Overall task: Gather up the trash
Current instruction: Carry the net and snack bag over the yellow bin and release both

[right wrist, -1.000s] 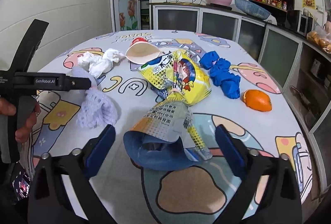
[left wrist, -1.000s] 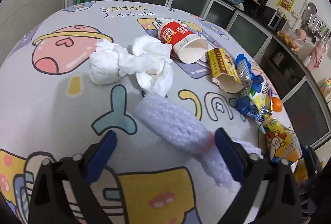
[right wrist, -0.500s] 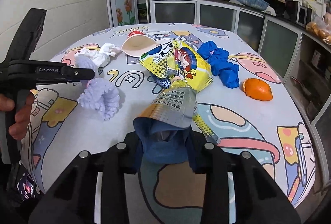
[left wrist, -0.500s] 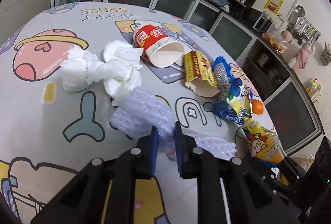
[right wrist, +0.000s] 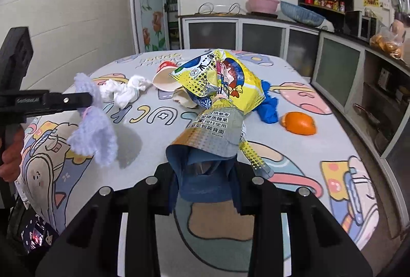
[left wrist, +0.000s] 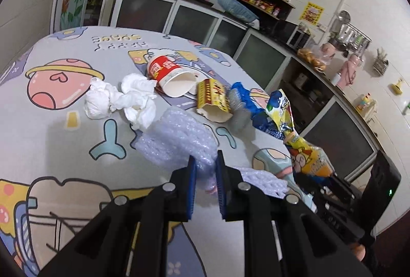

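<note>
My left gripper is shut on a strip of white bubble wrap and holds it above the table; it also shows in the right wrist view, hanging from the left gripper. My right gripper is shut on the blue end of a yellow snack bag, lifted off the cloth; the bag also shows in the left wrist view. On the table lie crumpled white tissue, a red paper cup on its side, a yellow carton, a blue rag and an orange peel.
The round table has a cartoon-print cloth. Kitchen cabinets and a counter stand behind and to the right. The person's hand holds the left gripper's handle at the left edge.
Both grippers closed from wide open: the left onto the bubble wrap, the right onto the snack bag. Both items have risen off the table.
</note>
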A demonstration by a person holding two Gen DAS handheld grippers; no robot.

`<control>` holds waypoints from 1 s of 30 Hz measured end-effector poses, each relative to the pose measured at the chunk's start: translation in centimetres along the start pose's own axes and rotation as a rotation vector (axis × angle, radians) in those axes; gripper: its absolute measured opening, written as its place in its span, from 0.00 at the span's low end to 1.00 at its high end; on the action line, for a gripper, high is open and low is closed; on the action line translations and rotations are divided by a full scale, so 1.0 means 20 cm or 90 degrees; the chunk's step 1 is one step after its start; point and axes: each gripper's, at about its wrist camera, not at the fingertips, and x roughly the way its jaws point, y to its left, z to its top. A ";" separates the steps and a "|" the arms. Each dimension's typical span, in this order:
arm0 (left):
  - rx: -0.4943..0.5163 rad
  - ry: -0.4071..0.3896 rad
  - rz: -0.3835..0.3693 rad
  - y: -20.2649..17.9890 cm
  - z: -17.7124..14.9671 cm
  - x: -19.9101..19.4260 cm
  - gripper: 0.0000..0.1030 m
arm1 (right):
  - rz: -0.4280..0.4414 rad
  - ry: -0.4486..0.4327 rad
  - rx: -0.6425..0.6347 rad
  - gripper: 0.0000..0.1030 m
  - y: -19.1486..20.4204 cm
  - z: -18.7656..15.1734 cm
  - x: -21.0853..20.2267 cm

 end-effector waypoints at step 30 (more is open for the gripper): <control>0.325 0.179 -0.376 -1.48 -0.62 0.39 0.14 | -0.337 0.049 0.217 0.31 -0.76 -0.93 -1.17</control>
